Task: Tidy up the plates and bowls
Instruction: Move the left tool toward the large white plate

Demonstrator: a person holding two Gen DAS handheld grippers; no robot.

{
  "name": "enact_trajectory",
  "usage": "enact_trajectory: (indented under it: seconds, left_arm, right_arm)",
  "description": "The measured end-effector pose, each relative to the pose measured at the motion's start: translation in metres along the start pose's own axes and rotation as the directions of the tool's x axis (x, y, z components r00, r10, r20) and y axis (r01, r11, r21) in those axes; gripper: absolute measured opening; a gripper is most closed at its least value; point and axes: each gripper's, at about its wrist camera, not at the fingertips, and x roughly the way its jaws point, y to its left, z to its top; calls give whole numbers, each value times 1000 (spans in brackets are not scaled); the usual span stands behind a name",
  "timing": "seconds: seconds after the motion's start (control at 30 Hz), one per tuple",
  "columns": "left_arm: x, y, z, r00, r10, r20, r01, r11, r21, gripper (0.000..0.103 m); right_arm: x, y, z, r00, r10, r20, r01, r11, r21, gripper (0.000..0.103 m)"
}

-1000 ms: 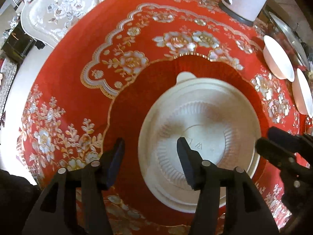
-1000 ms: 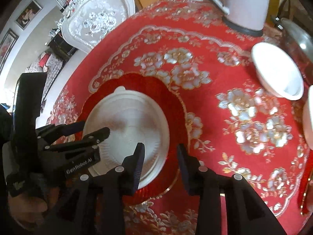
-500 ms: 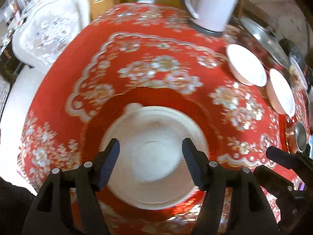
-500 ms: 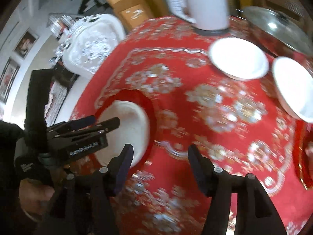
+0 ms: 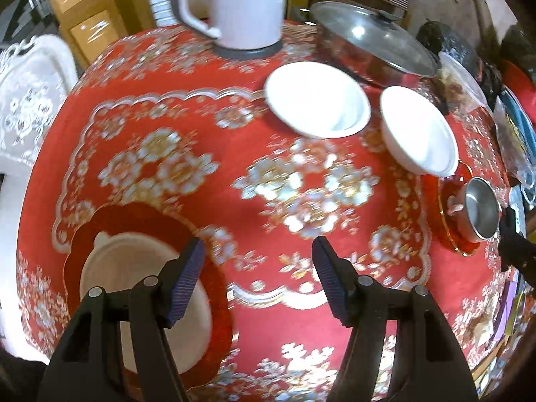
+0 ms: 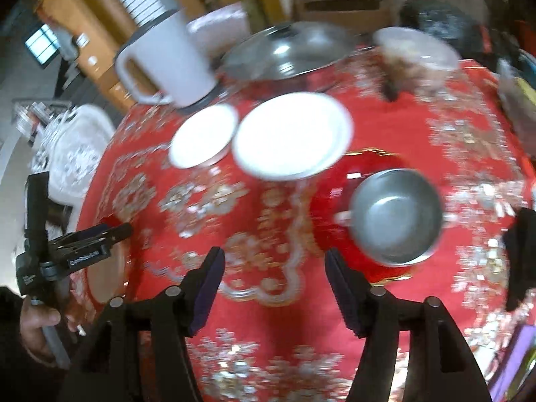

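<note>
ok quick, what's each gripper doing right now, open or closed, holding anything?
Left gripper: open, holding nothing, over the red tablecloth.
Right gripper: open, holding nothing, near the metal bowl.

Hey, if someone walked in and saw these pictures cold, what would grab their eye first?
The bright red tablecloth with its gold and silver flowers fills both views. On it, two white bowls sit side by side in front of a tall white jug and a glass-lidded pan. A shiny metal bowl sits to the right of them, just ahead of the open right gripper.
</note>
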Motion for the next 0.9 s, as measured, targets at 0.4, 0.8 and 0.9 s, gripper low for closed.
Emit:
enact_trajectory:
  seconds: [0.4,0.8,0.9]
  left_arm:
    - [5,-68,9,997,-78,-27,80,993,86,66]
    - [14,-105,9,997,-67,-46,73,986,149,66]
    - [20,-98,11,997,-55,-56,62,990,127,66]
  right_arm:
    - [-23,-111,-12,993,-115,14,108,968,228,67]
    - [-17,-121,-16,996,-86,8,81,964,255,67]
    - [-15,-116,-12,997,-71,9,67,967,245,67]
